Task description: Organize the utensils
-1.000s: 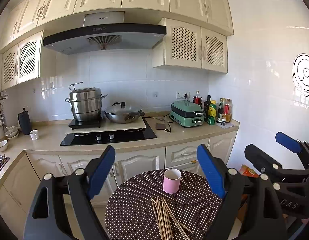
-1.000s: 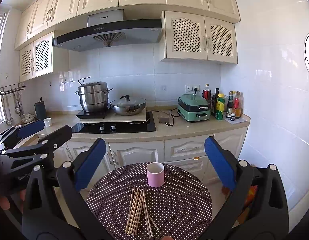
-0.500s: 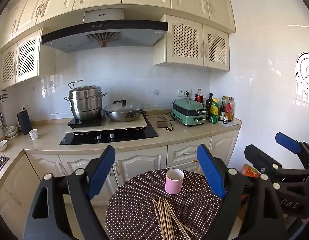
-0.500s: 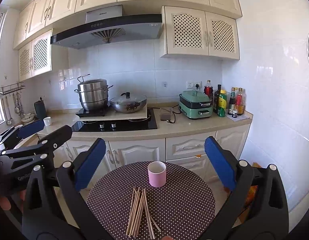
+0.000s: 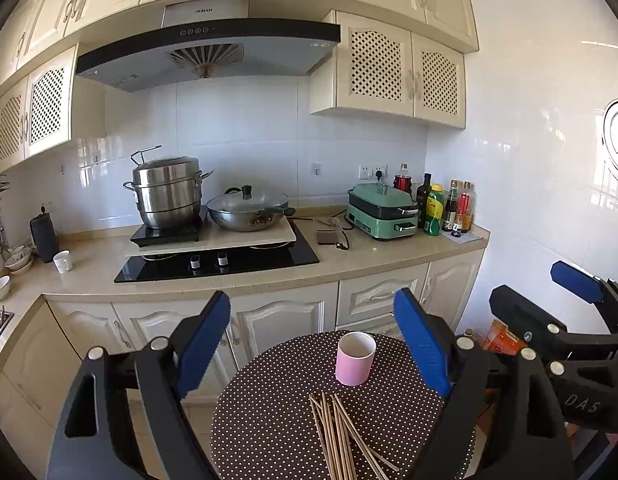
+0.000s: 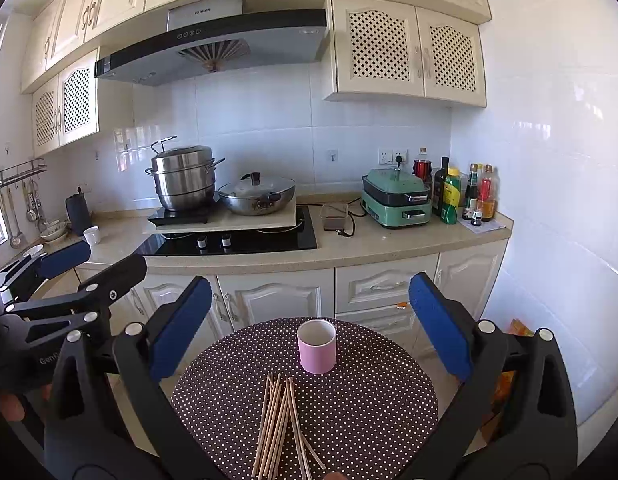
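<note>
Grippers, left (image 5: 313, 344) and right (image 6: 309, 320), hover side by side above the chopsticks (image 6: 281, 420), jaws wide and empty.

Black hand-held gripper (image 5: 313, 344) — blue pads (image 5: 203, 338)

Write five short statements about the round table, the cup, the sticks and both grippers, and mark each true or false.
1. The pink cup stands upright on the dotted round table. True.
2. The wooden sticks are already in the cup. False: they lie loose on the table, nearer the camera than the cup.
3. The left gripper is shut on a stick. False: it is open and holds nothing.
4. The right gripper is open and empty. True.
5. The cup lies tipped on its side. False: its open mouth faces up.
</note>
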The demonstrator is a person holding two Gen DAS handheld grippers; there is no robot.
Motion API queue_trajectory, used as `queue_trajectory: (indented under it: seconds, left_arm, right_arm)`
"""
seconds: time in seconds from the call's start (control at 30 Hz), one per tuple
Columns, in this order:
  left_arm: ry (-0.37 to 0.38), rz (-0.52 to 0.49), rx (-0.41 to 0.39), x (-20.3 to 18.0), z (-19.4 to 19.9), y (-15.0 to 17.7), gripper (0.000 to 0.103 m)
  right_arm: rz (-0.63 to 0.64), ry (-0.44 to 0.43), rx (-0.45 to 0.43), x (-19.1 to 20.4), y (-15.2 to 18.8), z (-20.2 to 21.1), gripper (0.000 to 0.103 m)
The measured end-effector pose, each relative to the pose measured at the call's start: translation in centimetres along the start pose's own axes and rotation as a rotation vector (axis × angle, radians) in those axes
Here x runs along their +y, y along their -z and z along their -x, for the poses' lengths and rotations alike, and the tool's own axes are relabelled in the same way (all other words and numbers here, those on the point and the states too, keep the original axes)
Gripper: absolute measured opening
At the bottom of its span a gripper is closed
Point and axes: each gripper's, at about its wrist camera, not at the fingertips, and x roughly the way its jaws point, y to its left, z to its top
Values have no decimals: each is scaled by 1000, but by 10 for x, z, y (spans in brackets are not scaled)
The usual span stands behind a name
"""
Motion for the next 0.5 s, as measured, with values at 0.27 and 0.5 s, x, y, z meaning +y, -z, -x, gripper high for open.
queue_trajectory:
  seconds: [0.27, 0.5]
  left_arm:
    - [0, 2, 92, 2, -48, 5, 82]
    - [27, 26, 285, 9, -113, 34, 82]
  right_arm:
    - [-4, -15, 81, -8, 8, -43, 97]
    - [15, -41, 218, -16, 32, -101, 97]
